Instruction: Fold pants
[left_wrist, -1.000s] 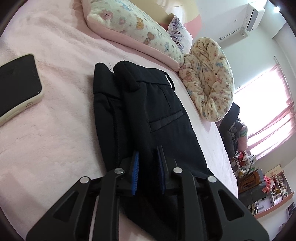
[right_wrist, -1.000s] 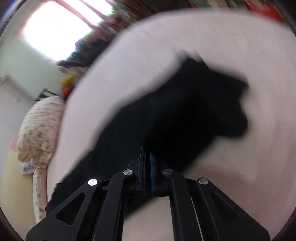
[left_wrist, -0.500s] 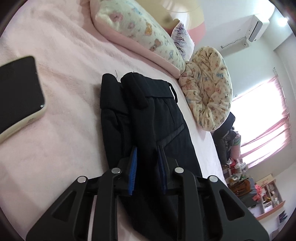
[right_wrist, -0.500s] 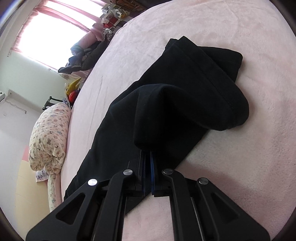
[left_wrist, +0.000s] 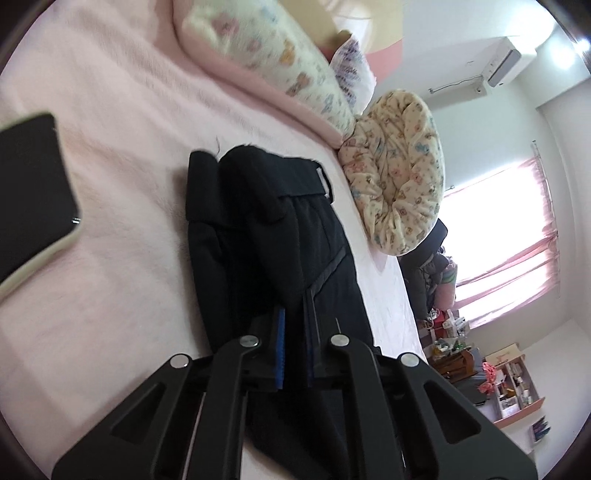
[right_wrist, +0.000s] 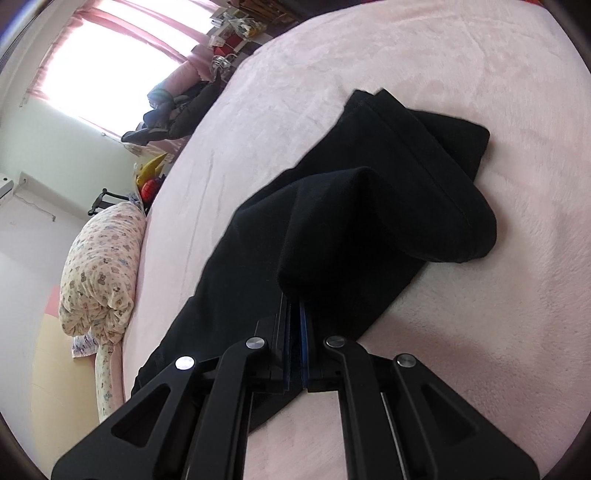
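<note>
black pants (left_wrist: 280, 236) lying lengthwise on the pink bed (left_wrist: 122, 140), soft, light and floppy, best taken at doubled edges; left gripper (left_wrist: 293, 334) just closed onto a fold of the cloth, right gripper (right_wrist: 294, 321) clamped on a raised fold.

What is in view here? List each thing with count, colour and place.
pants: one, black, lying lengthwise on the bed, waistband towards the pillows, legs doubled over at the far end
bed cover: one, pink, under everything
phone: one, black screen in a pale case, on the bed beside the pants
long pillow: one, cream with print, at the bed's head
rolled quilt: one, cream with print, next to the pillow
left tongs: black with blue pads, closed on the pants
right tongs: black with blue pads, closed on the pants
</note>
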